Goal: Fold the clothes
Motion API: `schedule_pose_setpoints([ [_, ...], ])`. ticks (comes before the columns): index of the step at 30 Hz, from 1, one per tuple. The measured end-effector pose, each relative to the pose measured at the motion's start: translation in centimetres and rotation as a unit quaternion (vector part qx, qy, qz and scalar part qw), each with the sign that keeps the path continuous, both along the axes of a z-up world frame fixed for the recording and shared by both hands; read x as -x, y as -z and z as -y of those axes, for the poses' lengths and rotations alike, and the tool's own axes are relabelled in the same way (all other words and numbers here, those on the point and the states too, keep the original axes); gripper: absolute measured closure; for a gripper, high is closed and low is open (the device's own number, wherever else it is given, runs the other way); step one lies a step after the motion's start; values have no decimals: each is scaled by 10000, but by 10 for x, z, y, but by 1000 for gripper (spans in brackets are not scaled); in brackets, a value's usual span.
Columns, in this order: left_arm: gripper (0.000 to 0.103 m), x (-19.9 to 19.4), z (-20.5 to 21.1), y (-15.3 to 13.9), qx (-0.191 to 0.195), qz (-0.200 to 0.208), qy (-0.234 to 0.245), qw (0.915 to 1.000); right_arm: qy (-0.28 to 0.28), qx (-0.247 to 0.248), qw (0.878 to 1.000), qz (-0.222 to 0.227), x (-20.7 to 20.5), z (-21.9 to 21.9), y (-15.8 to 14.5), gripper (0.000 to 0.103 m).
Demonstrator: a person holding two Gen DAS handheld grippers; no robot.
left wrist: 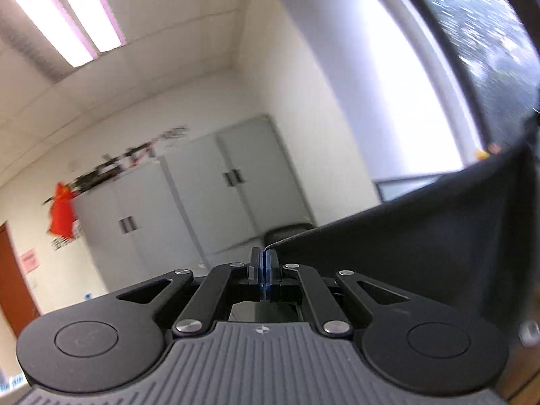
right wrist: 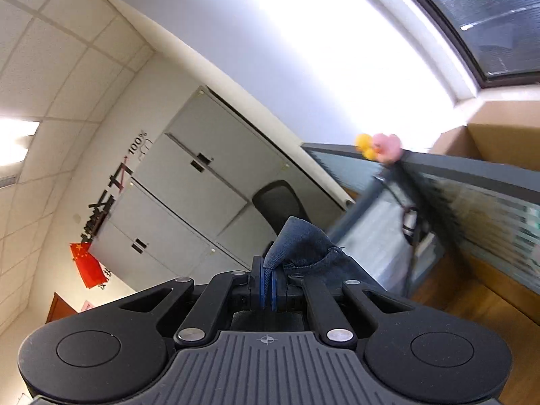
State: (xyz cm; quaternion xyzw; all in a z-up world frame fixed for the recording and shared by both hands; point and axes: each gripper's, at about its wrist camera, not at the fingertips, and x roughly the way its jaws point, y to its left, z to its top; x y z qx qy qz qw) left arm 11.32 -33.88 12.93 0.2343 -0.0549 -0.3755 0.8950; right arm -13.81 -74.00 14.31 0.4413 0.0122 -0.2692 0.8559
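Both grippers point up toward the ceiling and walls. My left gripper (left wrist: 264, 263) is shut on the edge of a dark garment (left wrist: 438, 236), which stretches taut from the fingertips up and to the right. My right gripper (right wrist: 268, 276) is shut on a bunched corner of dark blue denim-like cloth (right wrist: 303, 246), which sticks up above the fingertips and falls off to the right. The rest of the garment is hidden below both views.
Grey metal cabinets (left wrist: 202, 195) stand against the far wall, with a red flag (right wrist: 86, 265) beside them. A black office chair (right wrist: 280, 202) stands ahead. A glass desk partition (right wrist: 455, 185) and a wooden desk top (right wrist: 489, 303) lie to the right. A window (right wrist: 489, 17) is above.
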Motion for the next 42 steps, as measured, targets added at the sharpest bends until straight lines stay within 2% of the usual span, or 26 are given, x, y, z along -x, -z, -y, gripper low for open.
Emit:
schedule_pose_setpoints([
  [3, 102, 27, -12, 39, -737, -131, 357, 9966, 42, -197, 9992, -332, 18, -1, 31, 97],
  [5, 102, 49, -21, 73, -1237, -315, 566, 9902, 66, -403, 9969, -675, 31, -5, 63, 97],
  [9, 102, 86, -37, 132, -2019, -853, 887, 9716, 192, -831, 9883, -1264, 61, -19, 122, 97],
  [10, 102, 98, -40, 146, -2232, -871, 962, 9661, 227, -942, 9857, -1379, 68, -24, 136, 97],
  [14, 102, 127, -53, 185, -2660, -1298, 1114, 9487, 343, -1328, 9759, -1697, 98, -45, 181, 97],
  [18, 102, 154, -67, 217, -2983, -1621, 1254, 9322, 372, -1529, 9657, -2065, 125, -68, 216, 97],
  [22, 102, 167, -76, 242, -3238, -2061, 1503, 9111, 410, -1616, 9559, -2417, 149, -86, 244, 97],
  [24, 102, 180, -79, 260, -3327, -2448, 1687, 8950, 440, -1562, 9511, -2630, 159, -92, 255, 97],
  [29, 102, 188, -76, 276, -3492, -3344, 2156, 8484, 502, -1201, 9357, -3280, 182, -108, 271, 97],
  [34, 101, 203, -75, 283, -3639, -3810, 2497, 8124, 605, -983, 9166, -3828, 206, -122, 287, 97],
  [39, 101, 203, -69, 289, -3692, -4121, 2696, 7881, 719, -878, 9015, -4177, 231, -134, 300, 97],
  [40, 100, 201, -64, 290, -3667, -4183, 2694, 7861, 746, -834, 8987, -4240, 235, -136, 302, 97],
  [42, 97, 196, -63, 291, -3598, -4209, 2633, 7900, 742, -740, 8927, -4384, 239, -137, 304, 97],
])
